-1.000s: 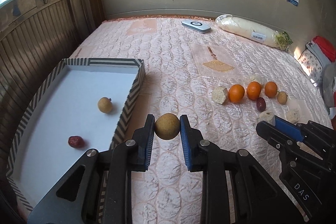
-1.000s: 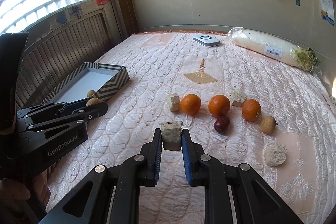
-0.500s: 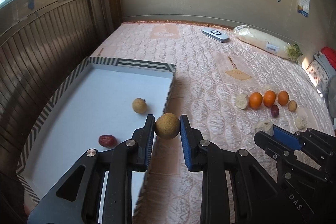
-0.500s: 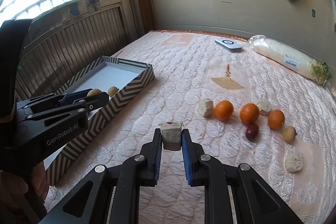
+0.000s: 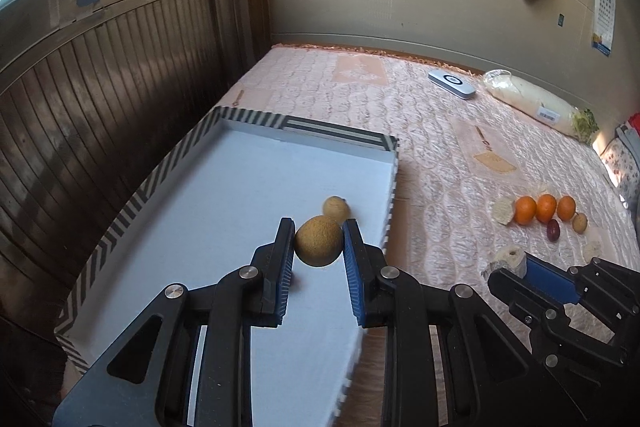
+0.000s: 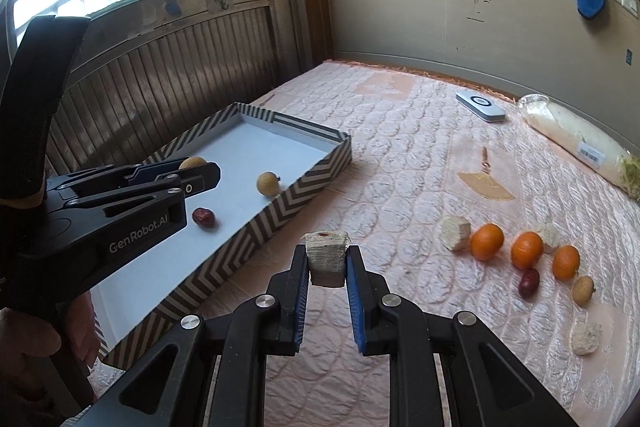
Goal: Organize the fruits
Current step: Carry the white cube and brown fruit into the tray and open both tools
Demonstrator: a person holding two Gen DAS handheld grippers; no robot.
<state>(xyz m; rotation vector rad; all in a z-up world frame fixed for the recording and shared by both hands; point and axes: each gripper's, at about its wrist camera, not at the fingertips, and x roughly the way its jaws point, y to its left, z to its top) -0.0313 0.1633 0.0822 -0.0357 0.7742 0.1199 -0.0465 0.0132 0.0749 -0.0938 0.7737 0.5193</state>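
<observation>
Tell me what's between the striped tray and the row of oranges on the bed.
Nothing but bare quilted bedspread lies between the striped tray and the oranges. The right wrist view shows that stretch best.

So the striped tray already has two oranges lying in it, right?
Not oranges. The right wrist view shows the striped tray holding a tan round fruit and a dark red fruit. The three oranges still lie out on the quilt.

Quilted bed (image 6: 400,155): tray (image 6: 304,187), fruits (image 6: 486,242)
</observation>
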